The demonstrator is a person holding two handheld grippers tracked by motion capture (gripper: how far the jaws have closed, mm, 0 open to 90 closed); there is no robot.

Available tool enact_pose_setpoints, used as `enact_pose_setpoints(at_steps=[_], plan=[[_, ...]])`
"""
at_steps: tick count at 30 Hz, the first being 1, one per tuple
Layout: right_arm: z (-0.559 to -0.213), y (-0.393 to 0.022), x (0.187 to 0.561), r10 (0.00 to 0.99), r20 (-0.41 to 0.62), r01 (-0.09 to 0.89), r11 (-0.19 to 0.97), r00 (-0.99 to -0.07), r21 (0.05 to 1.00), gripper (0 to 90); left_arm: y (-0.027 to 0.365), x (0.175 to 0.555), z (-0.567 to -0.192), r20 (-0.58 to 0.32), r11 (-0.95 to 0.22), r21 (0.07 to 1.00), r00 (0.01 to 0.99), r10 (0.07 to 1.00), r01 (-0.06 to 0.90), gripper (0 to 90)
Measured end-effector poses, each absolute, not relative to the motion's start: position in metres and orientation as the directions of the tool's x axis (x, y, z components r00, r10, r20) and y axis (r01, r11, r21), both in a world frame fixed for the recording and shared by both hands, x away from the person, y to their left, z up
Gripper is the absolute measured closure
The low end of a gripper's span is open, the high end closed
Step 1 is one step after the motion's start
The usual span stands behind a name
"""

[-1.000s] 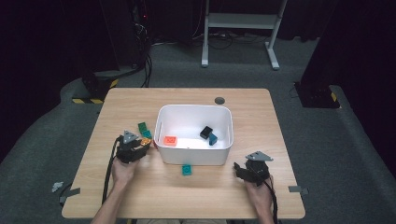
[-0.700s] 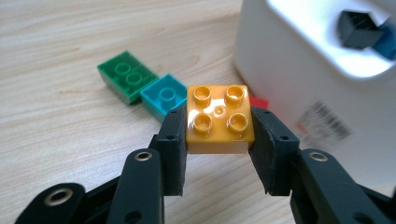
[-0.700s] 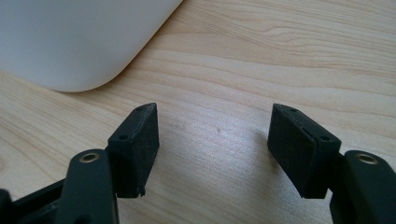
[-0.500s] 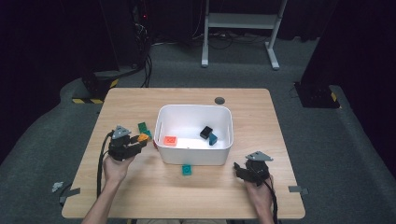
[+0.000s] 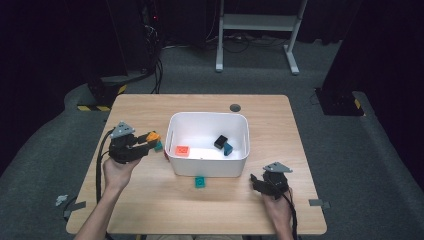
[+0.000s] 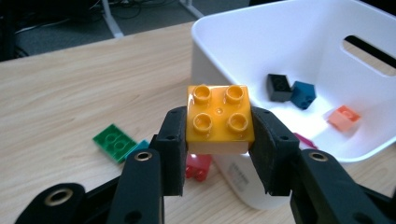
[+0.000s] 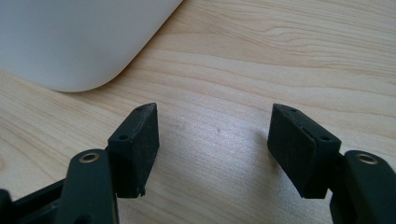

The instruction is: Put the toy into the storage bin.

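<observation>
My left gripper (image 5: 145,142) (image 6: 219,135) is shut on an orange two-by-two brick (image 6: 219,119) (image 5: 152,136), held in the air just left of the white bin (image 5: 240,127) (image 6: 261,42). Inside the bin lie a black brick (image 5: 220,141) (image 6: 279,87), a blue brick (image 5: 228,148) (image 6: 302,94) and a salmon brick (image 5: 182,150) (image 6: 343,116). My right gripper (image 5: 256,181) (image 7: 215,149) stands open over bare wood by the bin's near right corner, with nothing between its jaws.
A teal brick (image 5: 200,182) lies on the table in front of the bin. Left of the bin lie a green plate (image 6: 113,141), a teal brick (image 5: 159,146) and a red brick (image 6: 198,166). A dark round hole (image 5: 235,107) sits behind the bin.
My left gripper has risen off the table with the orange brick and moved slightly left. The right gripper has stayed still.
</observation>
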State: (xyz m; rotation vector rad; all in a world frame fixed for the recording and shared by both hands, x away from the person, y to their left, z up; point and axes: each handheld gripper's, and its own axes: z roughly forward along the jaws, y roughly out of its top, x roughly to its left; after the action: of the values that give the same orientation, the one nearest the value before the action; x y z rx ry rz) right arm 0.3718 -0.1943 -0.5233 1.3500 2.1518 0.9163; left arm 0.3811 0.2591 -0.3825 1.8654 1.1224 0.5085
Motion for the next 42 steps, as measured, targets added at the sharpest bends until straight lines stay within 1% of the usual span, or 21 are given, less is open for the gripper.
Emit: enact_pose_setpoints(at_steps=[9, 11, 19, 27, 42], plan=[[-0.523, -0.194, 0.372, 0.904, -0.018, 0.613, 0.305, -0.428, 0.729, 34.1, 0.235, 0.385, -0.364, -0.11, -0.212, 0.857, 0.568, 0.815, 0.469, 58.9], [-0.523, -0.194, 0.372, 0.904, -0.017, 0.614, 0.304, -0.428, 0.729, 34.1, 0.228, 0.386, -0.361, -0.1, -0.23, 0.855, 0.583, 0.807, 0.464, 58.8], [-0.523, -0.194, 0.372, 0.904, -0.017, 0.614, 0.304, -0.428, 0.729, 34.1, 0.201, 0.395, -0.362, -0.104, -0.262, 0.844, 0.623, 0.775, 0.467, 58.7], [-0.523, -0.194, 0.372, 0.903, -0.017, 0.614, 0.305, -0.429, 0.728, 34.1, 0.184, 0.403, -0.369, -0.099, -0.288, 0.829, 0.633, 0.767, 0.479, 58.7], [-0.523, -0.194, 0.372, 0.904, -0.017, 0.614, 0.305, -0.428, 0.728, 34.1, 0.173, 0.413, -0.382, -0.09, -0.309, 0.81, 0.627, 0.774, 0.498, 58.5]])
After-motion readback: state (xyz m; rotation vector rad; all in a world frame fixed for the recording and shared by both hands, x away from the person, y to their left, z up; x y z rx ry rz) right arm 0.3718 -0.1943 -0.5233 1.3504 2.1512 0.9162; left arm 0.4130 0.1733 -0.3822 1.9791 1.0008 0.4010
